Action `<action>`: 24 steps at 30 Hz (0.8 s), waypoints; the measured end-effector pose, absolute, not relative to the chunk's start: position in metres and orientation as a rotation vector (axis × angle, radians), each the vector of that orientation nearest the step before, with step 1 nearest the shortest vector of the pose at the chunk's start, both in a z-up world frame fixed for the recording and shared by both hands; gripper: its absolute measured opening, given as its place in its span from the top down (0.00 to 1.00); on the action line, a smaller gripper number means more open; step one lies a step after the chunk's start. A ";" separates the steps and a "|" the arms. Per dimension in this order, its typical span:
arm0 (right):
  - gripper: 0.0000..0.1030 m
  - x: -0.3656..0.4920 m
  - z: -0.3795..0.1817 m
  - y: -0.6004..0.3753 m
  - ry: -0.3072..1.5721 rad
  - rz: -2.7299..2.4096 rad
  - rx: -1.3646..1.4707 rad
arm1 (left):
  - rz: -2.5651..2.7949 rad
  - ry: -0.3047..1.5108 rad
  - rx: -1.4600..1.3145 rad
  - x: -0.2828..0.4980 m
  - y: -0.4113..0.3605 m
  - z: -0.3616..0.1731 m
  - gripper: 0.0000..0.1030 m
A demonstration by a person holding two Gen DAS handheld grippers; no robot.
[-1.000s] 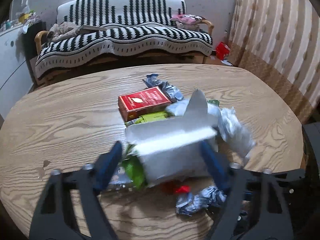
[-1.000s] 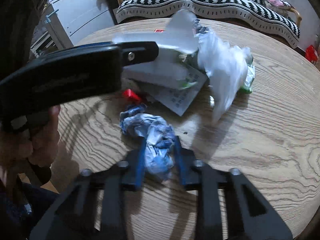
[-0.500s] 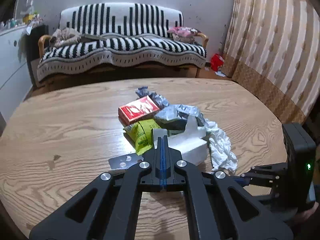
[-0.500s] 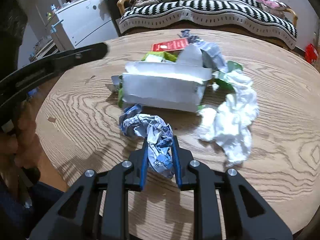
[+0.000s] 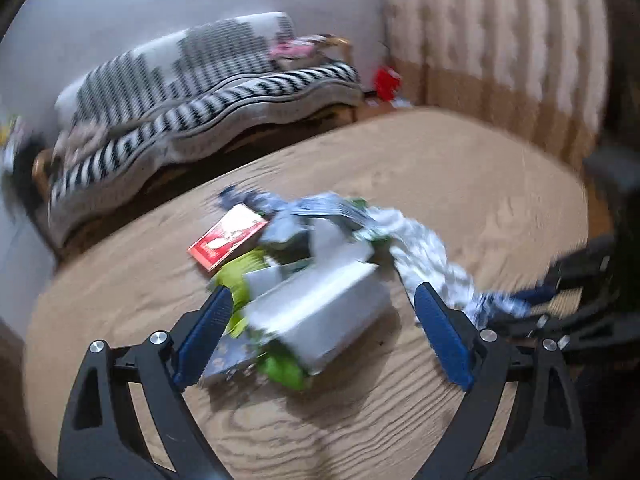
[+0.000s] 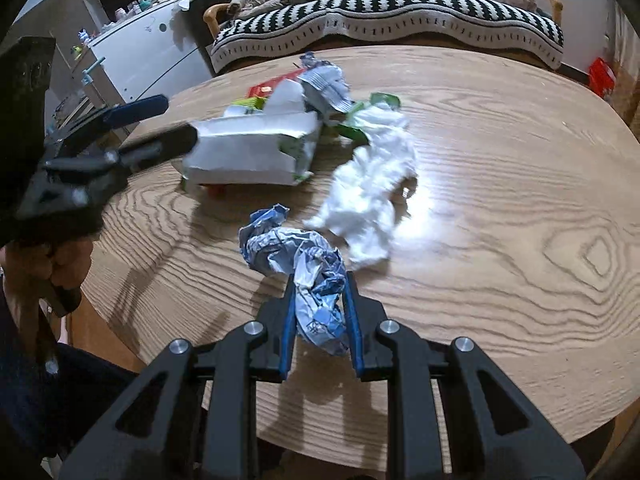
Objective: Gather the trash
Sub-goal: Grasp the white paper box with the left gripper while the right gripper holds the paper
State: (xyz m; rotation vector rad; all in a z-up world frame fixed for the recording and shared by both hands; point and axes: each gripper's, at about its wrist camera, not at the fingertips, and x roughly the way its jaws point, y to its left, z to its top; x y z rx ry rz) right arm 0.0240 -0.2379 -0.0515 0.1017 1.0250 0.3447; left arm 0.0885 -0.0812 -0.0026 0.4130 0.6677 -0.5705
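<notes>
A heap of trash lies mid-table. In it is a white carton (image 5: 320, 312) on its side, between the spread fingers of my left gripper (image 5: 323, 296). Its jaws are opening and the pads stand clear of the carton. My right gripper (image 6: 319, 280) is shut on a crumpled blue-and-white wrapper (image 6: 316, 300), held near the table's front edge. The left gripper (image 6: 180, 118) also shows in the right wrist view, beside the carton (image 6: 248, 148). A crumpled white tissue (image 6: 372, 184) lies right of the carton.
The heap also holds a red box (image 5: 226, 236), a green wrapper (image 5: 236, 276) and a silver wrapper (image 6: 326, 84). The round wooden table (image 6: 520, 160) has a striped sofa (image 6: 400, 12) behind it and a white cabinet (image 6: 148, 52) at left. A person's hand (image 6: 60, 264) grips the left handle.
The left gripper held the carton up, let it drop, shut empty, and now stands wide open around it, rolled to one side. The right gripper has drawn back with the wrapper.
</notes>
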 end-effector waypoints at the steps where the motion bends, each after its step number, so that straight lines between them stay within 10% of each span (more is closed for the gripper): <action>1: 0.79 0.023 -0.053 -0.240 1.029 0.342 0.099 | -0.567 0.667 0.465 0.087 -0.089 -0.008 0.13; 7: 0.79 0.017 -0.055 -0.244 1.040 0.350 0.085 | -0.490 0.649 0.752 0.083 -0.129 -0.049 0.18; 16: 0.79 0.014 -0.053 -0.254 1.030 0.343 0.097 | -0.478 0.699 0.572 0.088 -0.111 -0.025 1.00; 24: 0.79 0.008 -0.050 -0.260 1.025 0.335 0.109 | -0.541 0.707 0.494 0.080 -0.110 -0.013 0.99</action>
